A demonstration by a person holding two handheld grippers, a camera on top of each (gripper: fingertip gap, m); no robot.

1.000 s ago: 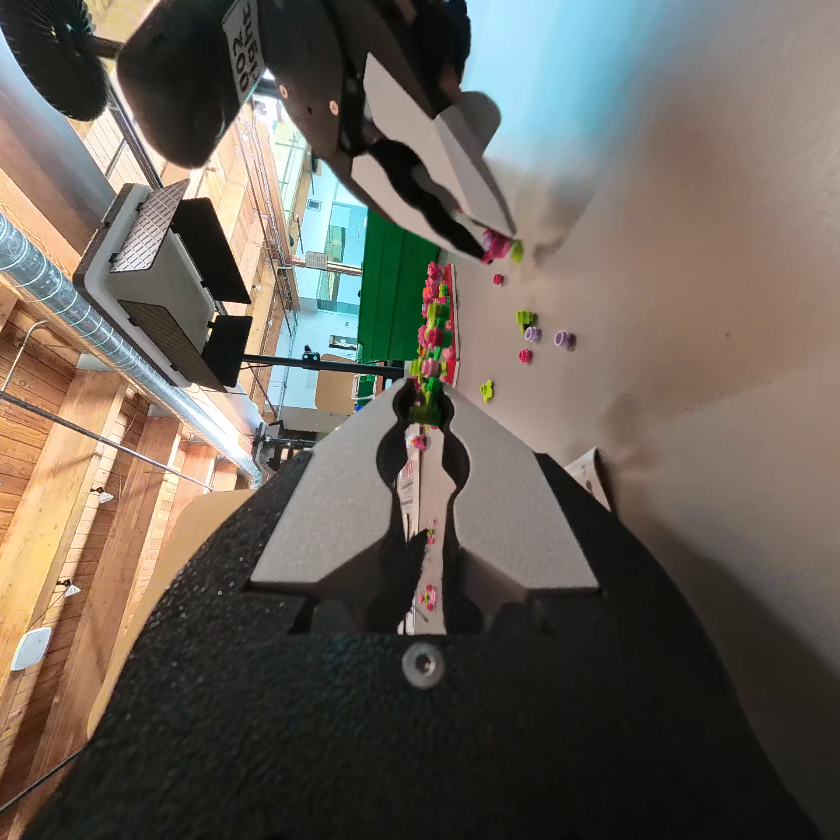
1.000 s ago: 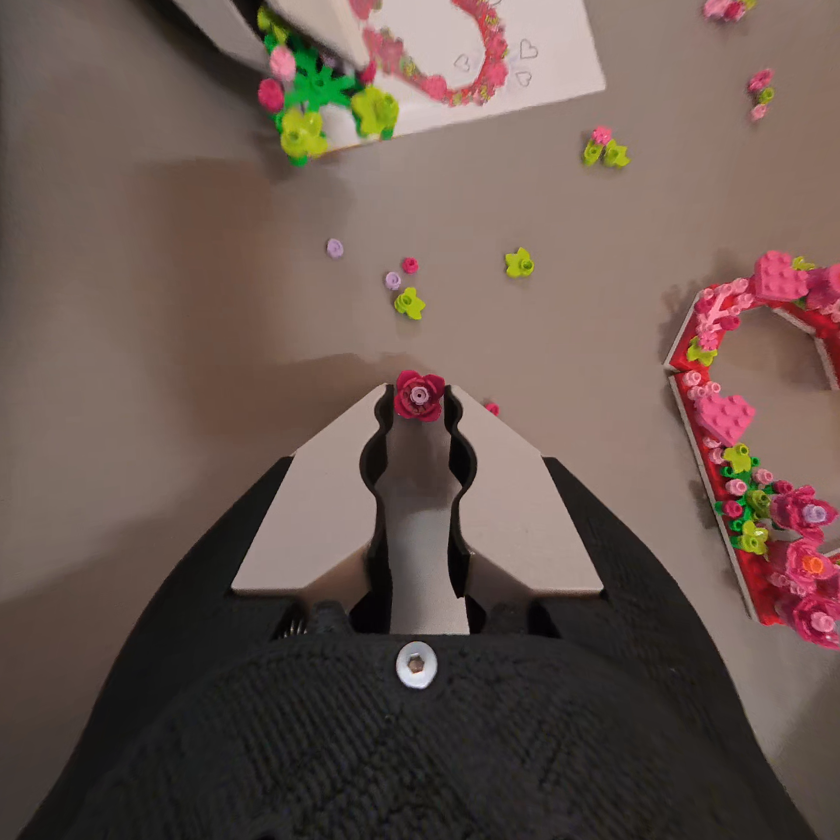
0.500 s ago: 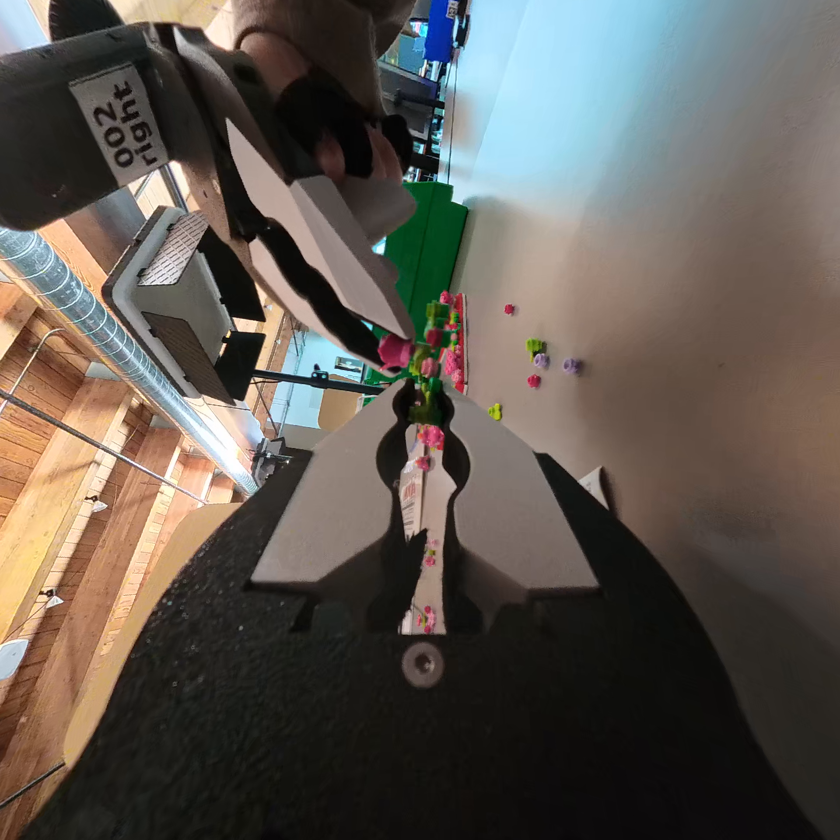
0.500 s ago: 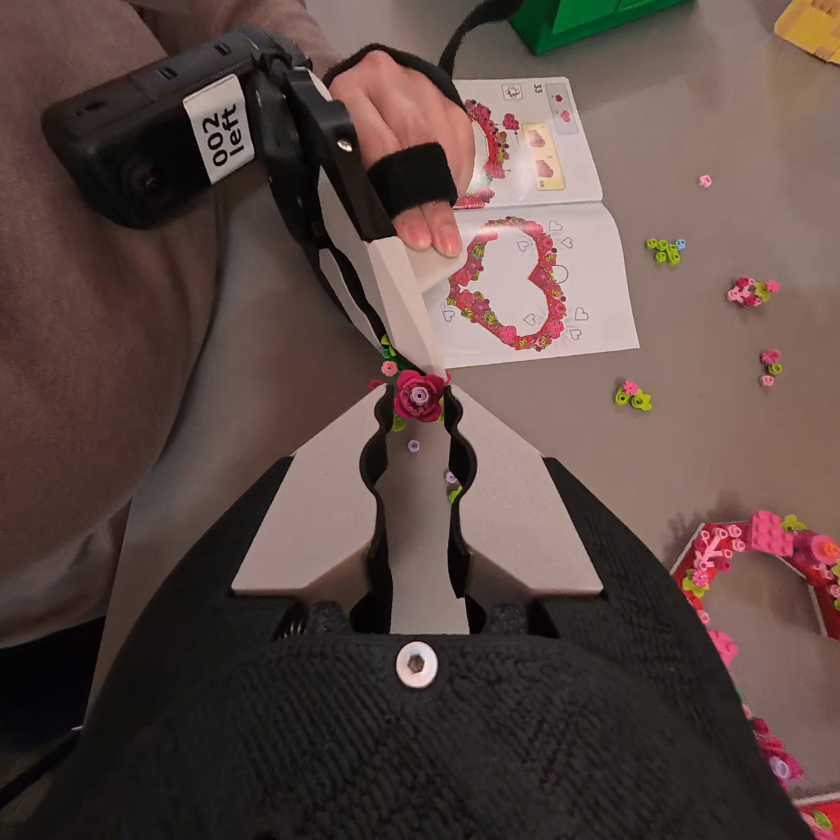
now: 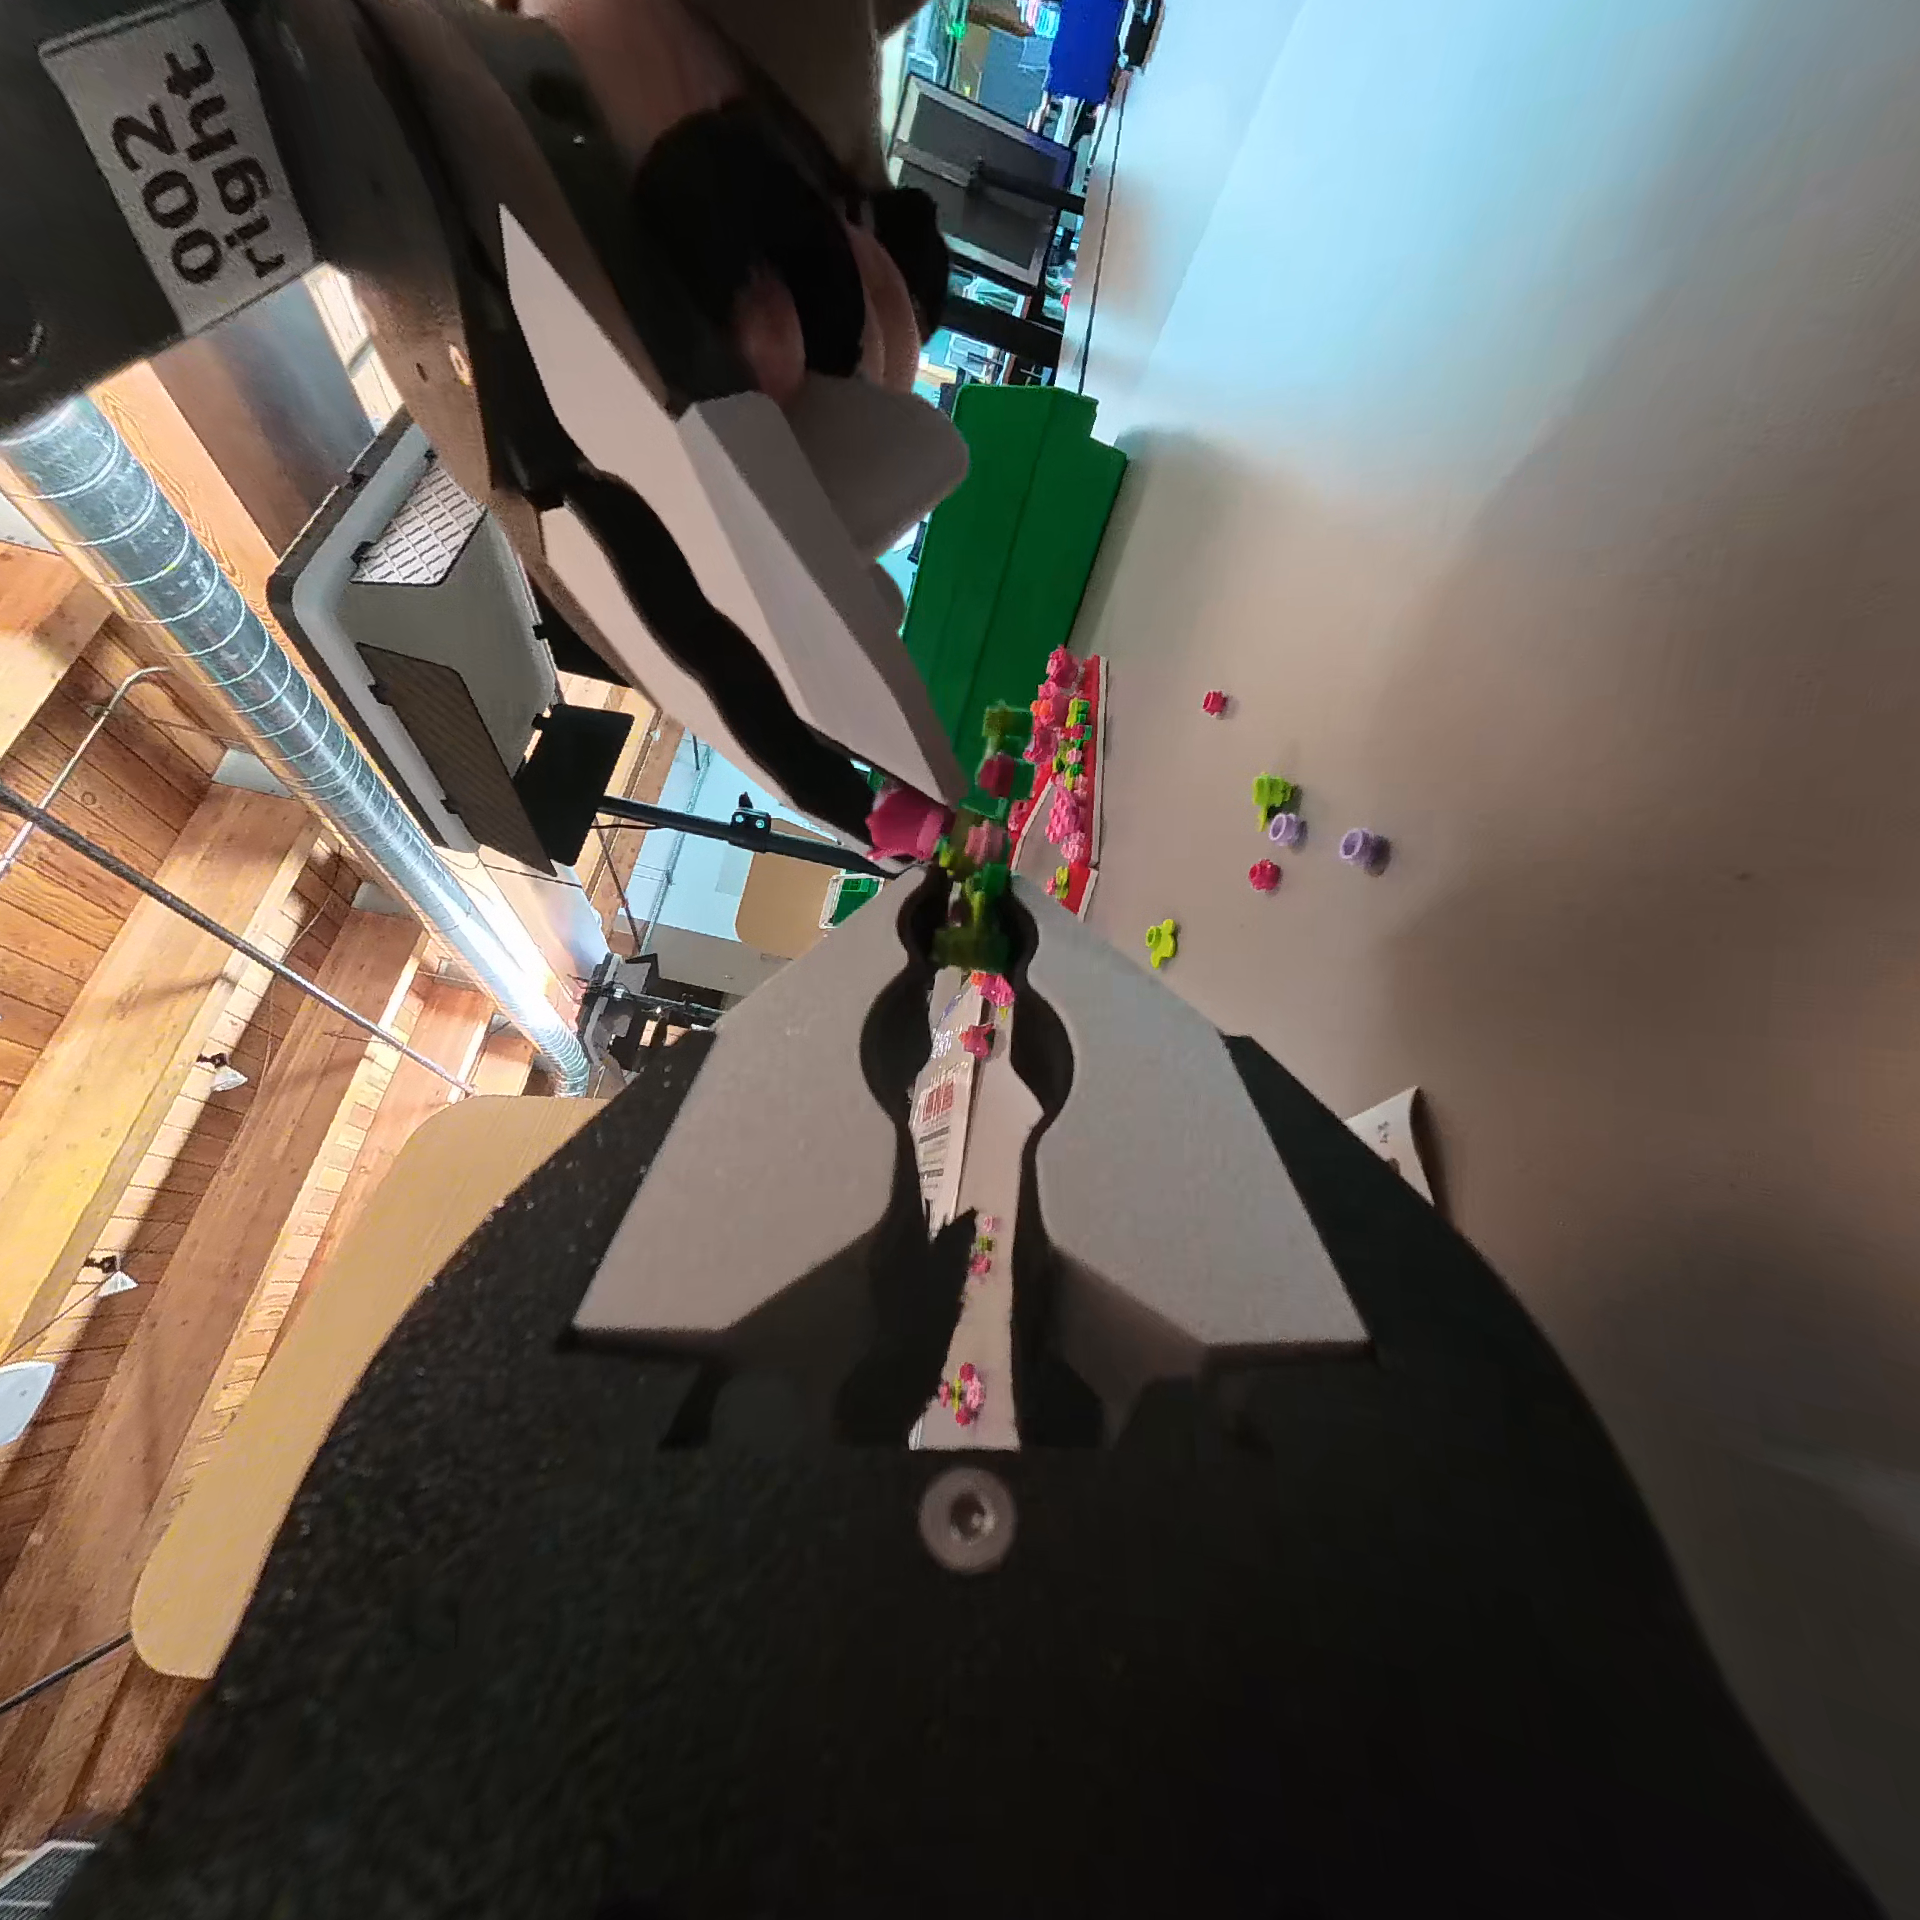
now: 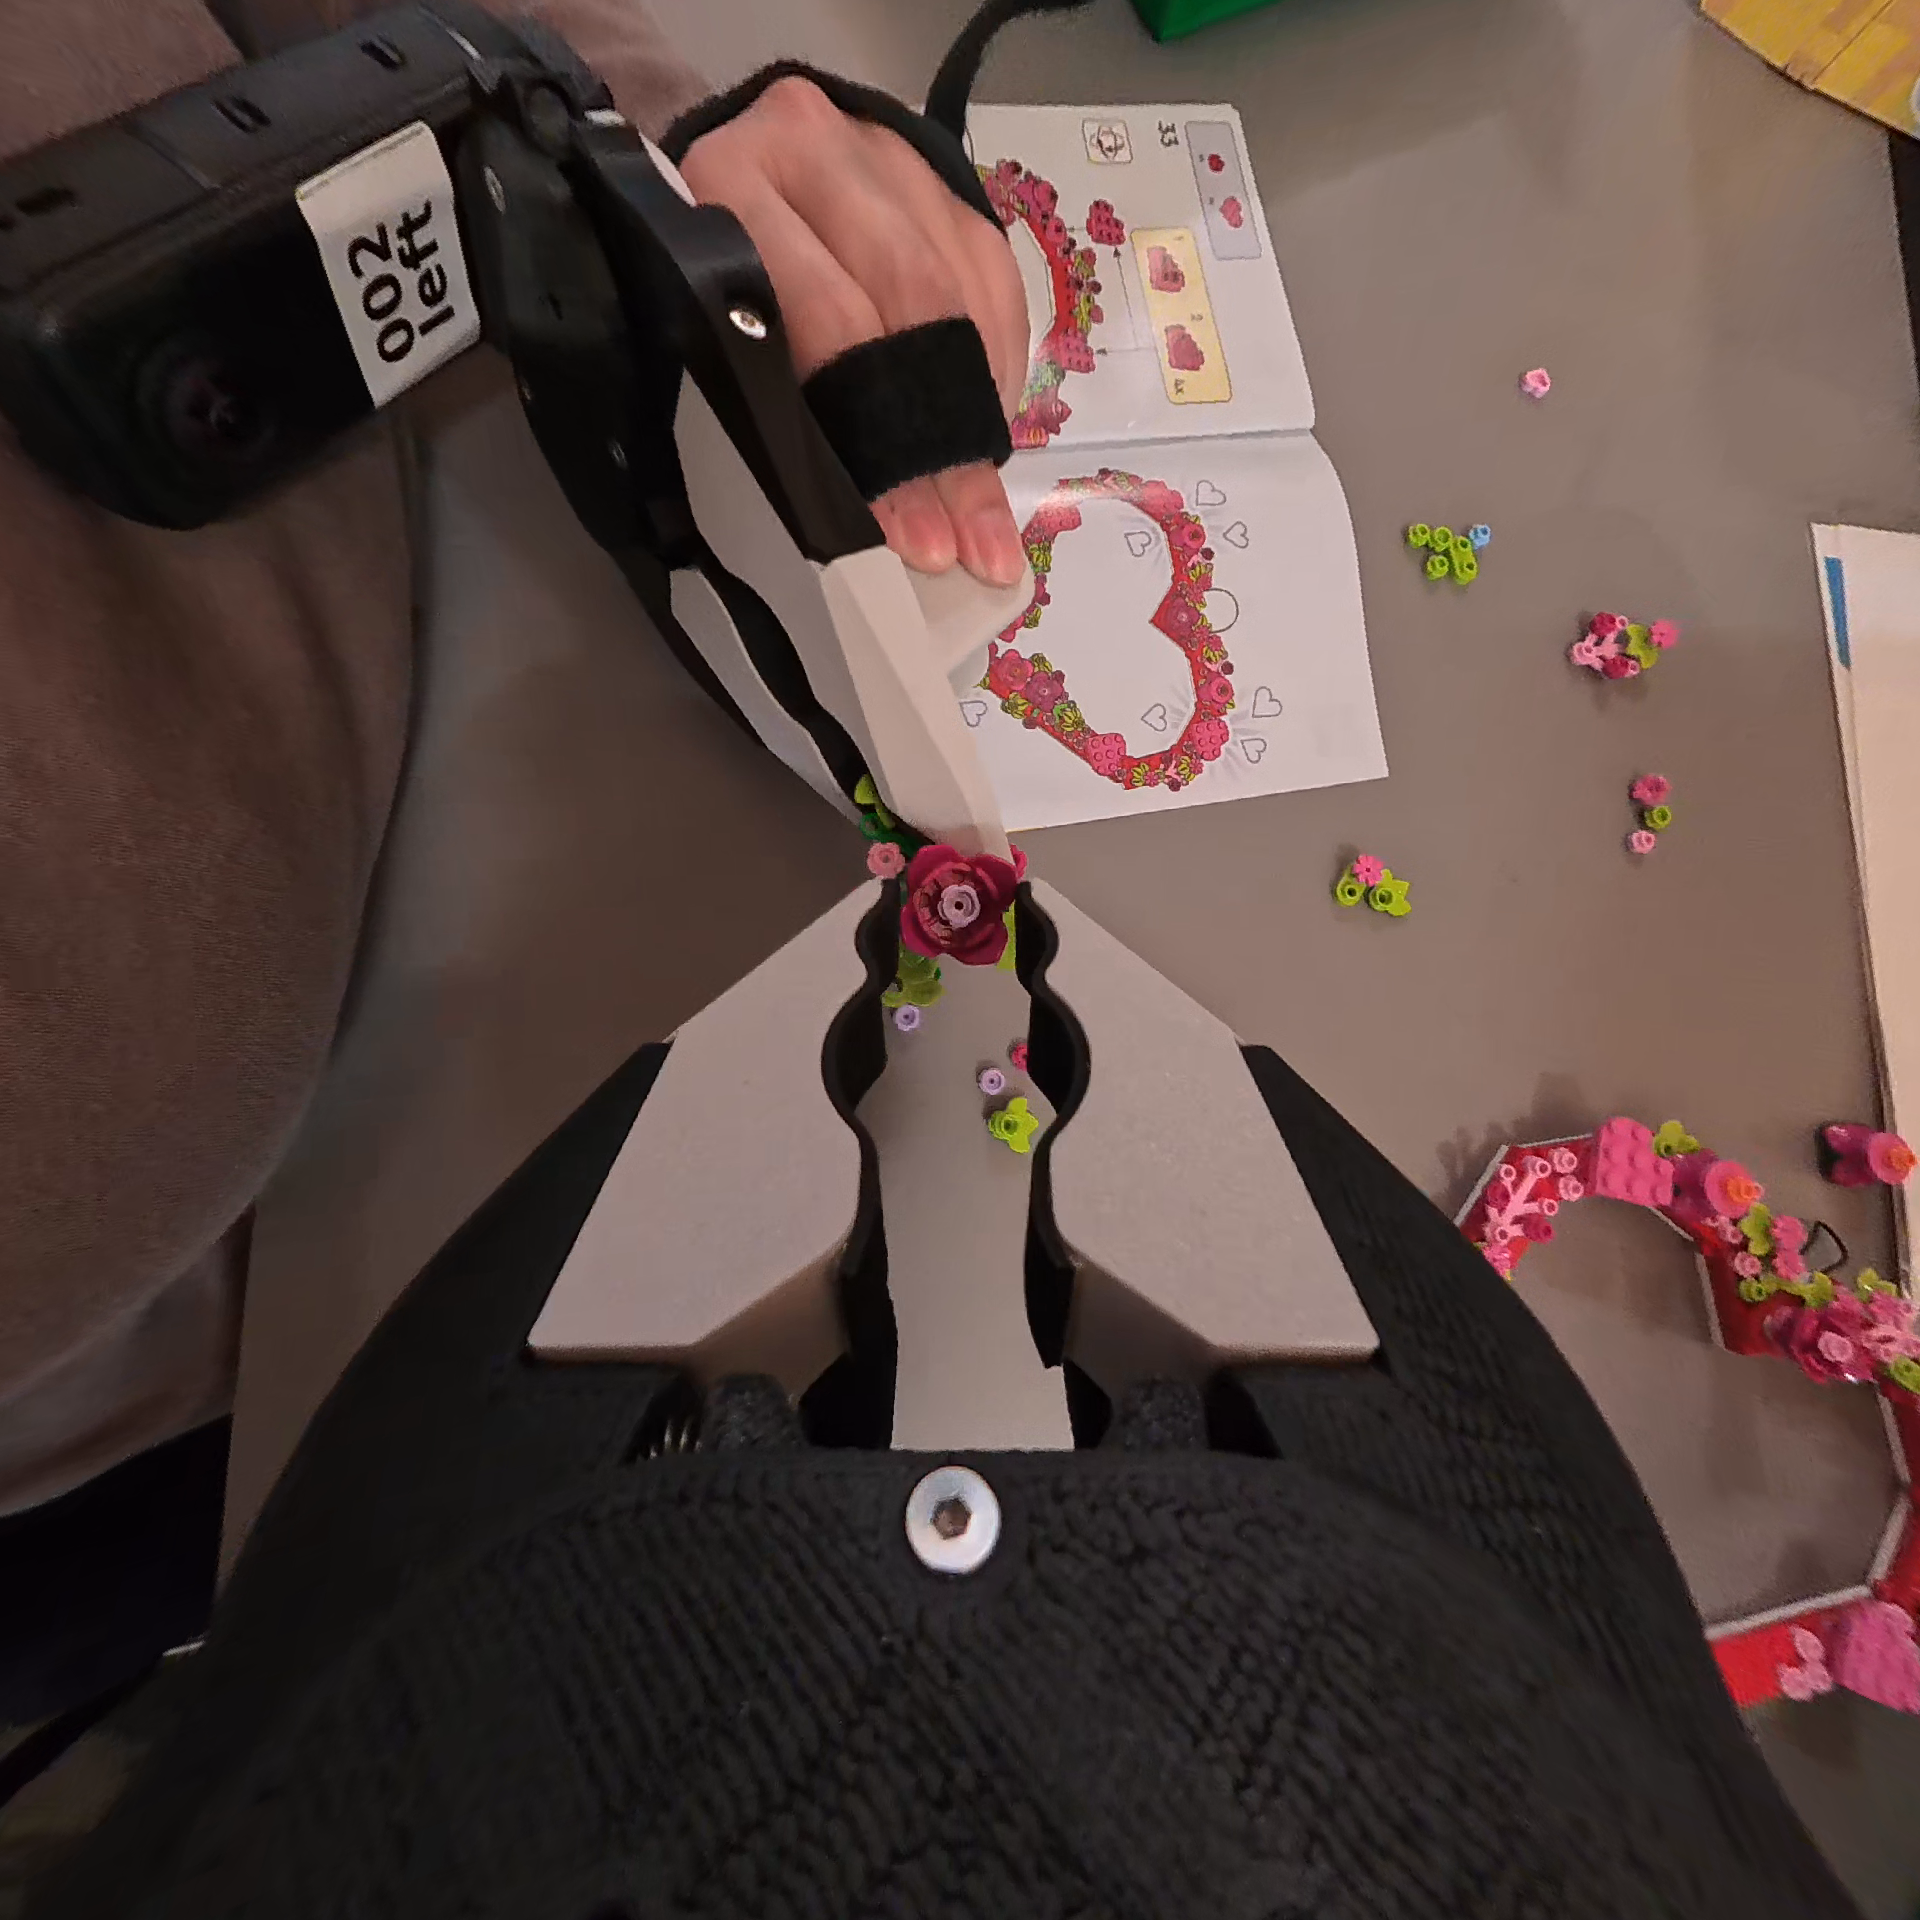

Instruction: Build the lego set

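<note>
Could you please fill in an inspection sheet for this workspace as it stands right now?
Surface: grey table, matte.
Job's things: dark pink rose; green leafy cluster; red heart frame; open instruction booklet.
Clutter: loose lime, pink and lilac bits; green box.
Grippers: right claw shut on the rose; left claw shut on the cluster; the tips meet.
Cables: black strap.
Surroundings: wooden wall, metal duct.

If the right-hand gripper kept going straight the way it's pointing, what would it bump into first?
Most likely the left gripper: its fingertips sit just ahead of the dark pink rose pinched in the right gripper, with the small green leafy cluster it holds. Depth is hard to judge.
</note>
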